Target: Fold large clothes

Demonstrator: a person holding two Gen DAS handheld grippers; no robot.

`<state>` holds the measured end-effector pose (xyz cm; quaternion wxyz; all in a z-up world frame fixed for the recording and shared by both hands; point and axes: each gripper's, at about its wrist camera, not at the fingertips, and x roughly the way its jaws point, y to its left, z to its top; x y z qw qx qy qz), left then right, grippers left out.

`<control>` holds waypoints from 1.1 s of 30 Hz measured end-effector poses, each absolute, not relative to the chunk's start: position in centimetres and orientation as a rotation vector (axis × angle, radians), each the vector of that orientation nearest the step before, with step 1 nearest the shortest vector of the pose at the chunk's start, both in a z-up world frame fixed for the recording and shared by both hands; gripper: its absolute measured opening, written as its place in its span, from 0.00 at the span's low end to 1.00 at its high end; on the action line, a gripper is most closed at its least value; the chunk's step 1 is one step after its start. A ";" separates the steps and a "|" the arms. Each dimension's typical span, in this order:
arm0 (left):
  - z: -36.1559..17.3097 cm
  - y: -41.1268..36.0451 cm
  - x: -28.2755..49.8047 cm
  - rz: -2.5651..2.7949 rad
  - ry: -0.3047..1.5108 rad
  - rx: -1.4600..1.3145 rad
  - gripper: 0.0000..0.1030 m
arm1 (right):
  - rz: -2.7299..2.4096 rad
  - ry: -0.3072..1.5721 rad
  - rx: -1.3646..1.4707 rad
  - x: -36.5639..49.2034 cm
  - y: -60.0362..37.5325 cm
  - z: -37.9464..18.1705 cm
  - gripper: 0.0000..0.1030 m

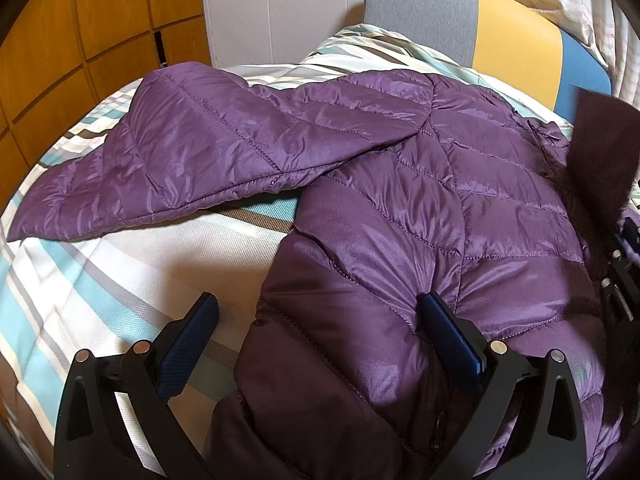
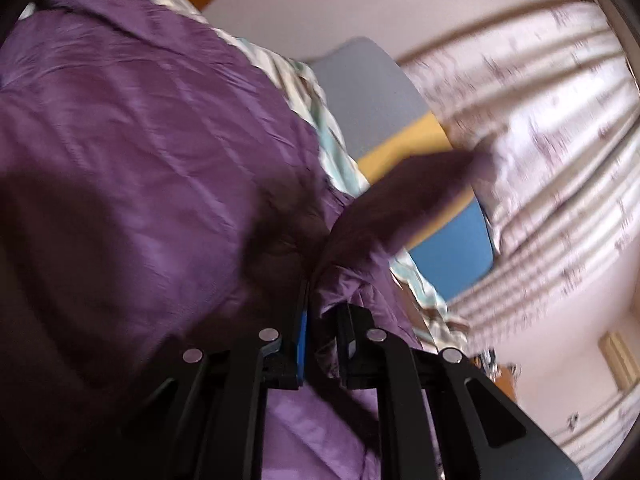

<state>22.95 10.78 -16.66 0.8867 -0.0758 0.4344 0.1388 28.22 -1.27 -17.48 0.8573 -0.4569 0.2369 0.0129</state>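
Note:
A purple quilted jacket (image 1: pixel 400 208) lies on a striped bed (image 1: pixel 100 280), one sleeve (image 1: pixel 168 160) spread out to the left. My left gripper (image 1: pixel 320 308) is open, low over the jacket's lower left edge, its right finger resting on the fabric. My right gripper (image 2: pixel 322 300) is shut on a fold of the jacket (image 2: pixel 140 140) and lifts it; a dark flap (image 2: pixel 400 200) hangs up beyond the fingers. The right gripper also shows in the left wrist view at the right edge (image 1: pixel 624 260), by a raised dark flap (image 1: pixel 600 152).
A headboard in grey, yellow and blue panels (image 1: pixel 512 40) stands behind the bed. Wooden cabinets (image 1: pixel 80 40) are at the left, a curtain (image 2: pixel 540 140) at the right. Bare striped bedding lies left of the jacket.

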 end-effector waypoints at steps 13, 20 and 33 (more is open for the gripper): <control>-16.4 10.8 23.1 0.287 0.928 -0.159 0.97 | 0.143 0.621 -0.600 29.8 -8.2 -13.0 0.57; -11.6 8.2 22.8 0.226 0.888 -0.160 0.97 | 0.086 0.657 -0.205 27.9 -14.8 -10.0 0.70; -11.8 -3.5 33.8 0.039 0.868 -0.013 0.76 | -0.131 0.684 0.158 24.9 -22.2 -11.0 0.72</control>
